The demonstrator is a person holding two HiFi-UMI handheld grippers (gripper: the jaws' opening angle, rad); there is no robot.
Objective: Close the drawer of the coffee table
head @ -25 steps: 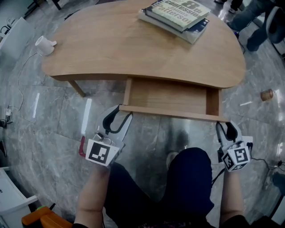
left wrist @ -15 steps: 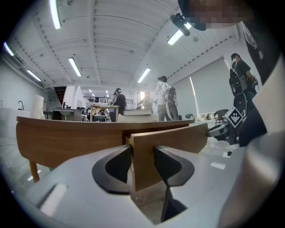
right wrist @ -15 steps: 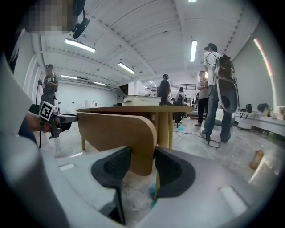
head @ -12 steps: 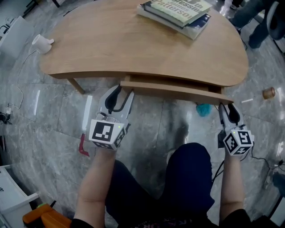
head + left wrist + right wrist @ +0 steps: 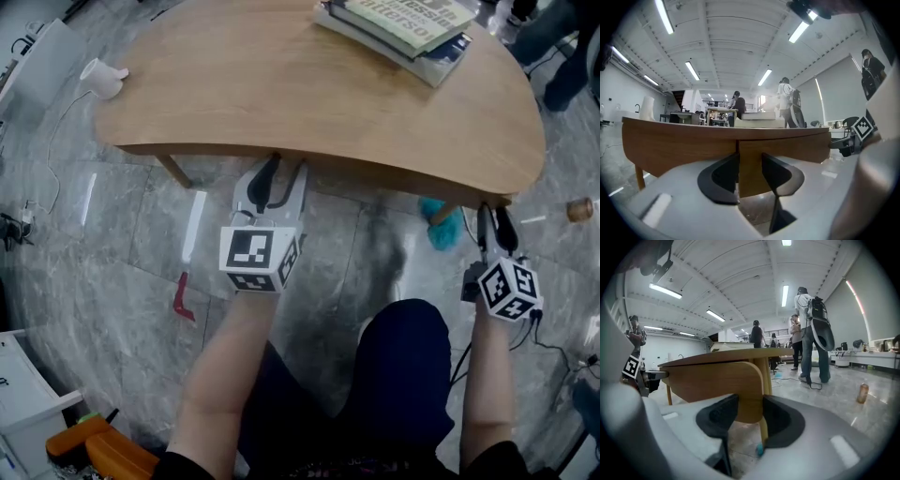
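Since a second ago the drawer (image 5: 384,185) has gone from pulled well out to fully in under the bench (image 5: 281,84), and both grippers have followed it in.

Head view: the left gripper (image 5: 284,173) has its tips at the drawer front's left end, and the right gripper (image 5: 494,217) is at its right end. Only a thin dark strip of the front shows below the benchtop. Books (image 5: 403,28) lie far ahead of the right gripper and a cup (image 5: 101,77) lies ahead and left of the left one. Neither gripper view shows the benchtop's surface.

Left gripper view: the left gripper (image 5: 750,164) is released, its jaws apart around the seam where the drawer (image 5: 787,145) meets the fixed panel, flush with it.

Right gripper view: the right gripper (image 5: 750,408) is released too, jaws spread before the rounded end of the drawer (image 5: 712,380). A can (image 5: 862,392) stands on the floor to its right.
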